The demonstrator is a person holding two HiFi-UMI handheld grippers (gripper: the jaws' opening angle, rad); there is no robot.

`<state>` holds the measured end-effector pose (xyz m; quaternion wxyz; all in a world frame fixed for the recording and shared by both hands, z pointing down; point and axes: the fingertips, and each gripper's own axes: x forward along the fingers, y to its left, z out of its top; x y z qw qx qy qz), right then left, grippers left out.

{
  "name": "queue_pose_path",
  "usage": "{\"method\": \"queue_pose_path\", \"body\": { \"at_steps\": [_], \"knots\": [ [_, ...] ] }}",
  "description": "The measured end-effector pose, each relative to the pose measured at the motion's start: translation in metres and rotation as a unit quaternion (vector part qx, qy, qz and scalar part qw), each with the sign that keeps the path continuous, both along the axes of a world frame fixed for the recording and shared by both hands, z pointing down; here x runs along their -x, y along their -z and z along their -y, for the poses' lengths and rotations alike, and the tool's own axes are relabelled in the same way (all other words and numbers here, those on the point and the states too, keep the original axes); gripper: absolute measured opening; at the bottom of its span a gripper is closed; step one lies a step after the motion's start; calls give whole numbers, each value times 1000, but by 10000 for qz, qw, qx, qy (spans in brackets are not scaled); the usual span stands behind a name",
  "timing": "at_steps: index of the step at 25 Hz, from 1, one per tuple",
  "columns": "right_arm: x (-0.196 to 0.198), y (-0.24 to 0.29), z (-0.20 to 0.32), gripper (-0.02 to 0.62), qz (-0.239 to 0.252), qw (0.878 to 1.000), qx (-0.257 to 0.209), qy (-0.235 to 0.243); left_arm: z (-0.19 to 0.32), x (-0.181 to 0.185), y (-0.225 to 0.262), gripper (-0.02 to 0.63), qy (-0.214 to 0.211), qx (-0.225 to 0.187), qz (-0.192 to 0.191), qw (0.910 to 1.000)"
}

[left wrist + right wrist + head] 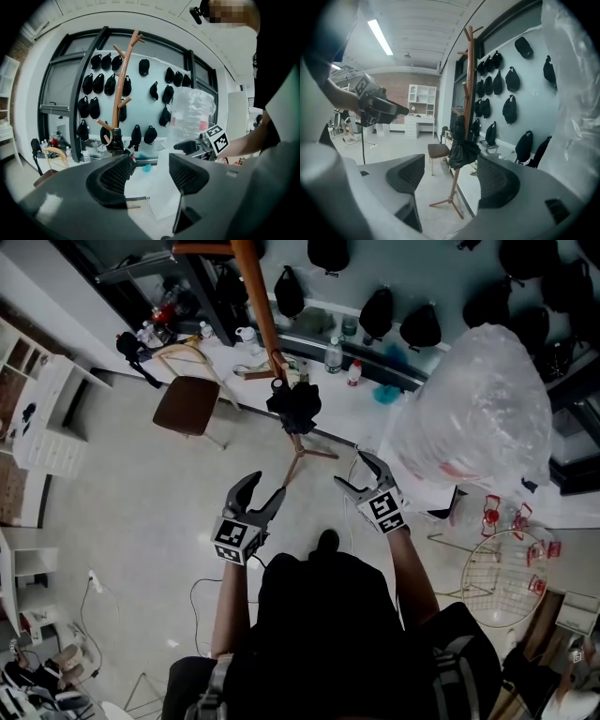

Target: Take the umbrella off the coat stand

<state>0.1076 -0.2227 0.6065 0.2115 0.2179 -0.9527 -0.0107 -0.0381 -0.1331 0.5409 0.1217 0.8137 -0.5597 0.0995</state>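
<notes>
This looks like the approach step: neither gripper has reached the umbrella (295, 407). It hangs low on the wooden coat stand (255, 296), apparently from a lower peg, above the stand's splayed feet and well apart from both grippers. The left gripper (262, 493) and the right gripper (360, 474) both point toward it with their fingers spread wide and nothing between them. The next move probably calls for closing in, gripping the umbrella near its top and lifting it clear of the peg. The umbrella is black and folded, and its fabric is loosely bunched, not strapped tight.
</notes>
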Motion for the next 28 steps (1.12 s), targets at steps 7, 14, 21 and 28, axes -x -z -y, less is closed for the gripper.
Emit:
{"method": "queue_pose_path", "body": {
  "at_steps": [7,14,21,28],
  "knots": [
    [-4,0,7,350,22,10000,26,55,16,-7,5,267,9,-36,9,10000],
    [-1,-5,11,350,-7,9999,78,110,18,-10,9,265,32,-88,-37,9999],
    [4,-4,9,350,-25,9999,75,154,20,0,6,264,136,-69,-95,9998],
    [2,-5,23,350,-117,9999,50,1,43,1,-3,262,-26,-57,-152,9999]
  ]
}}
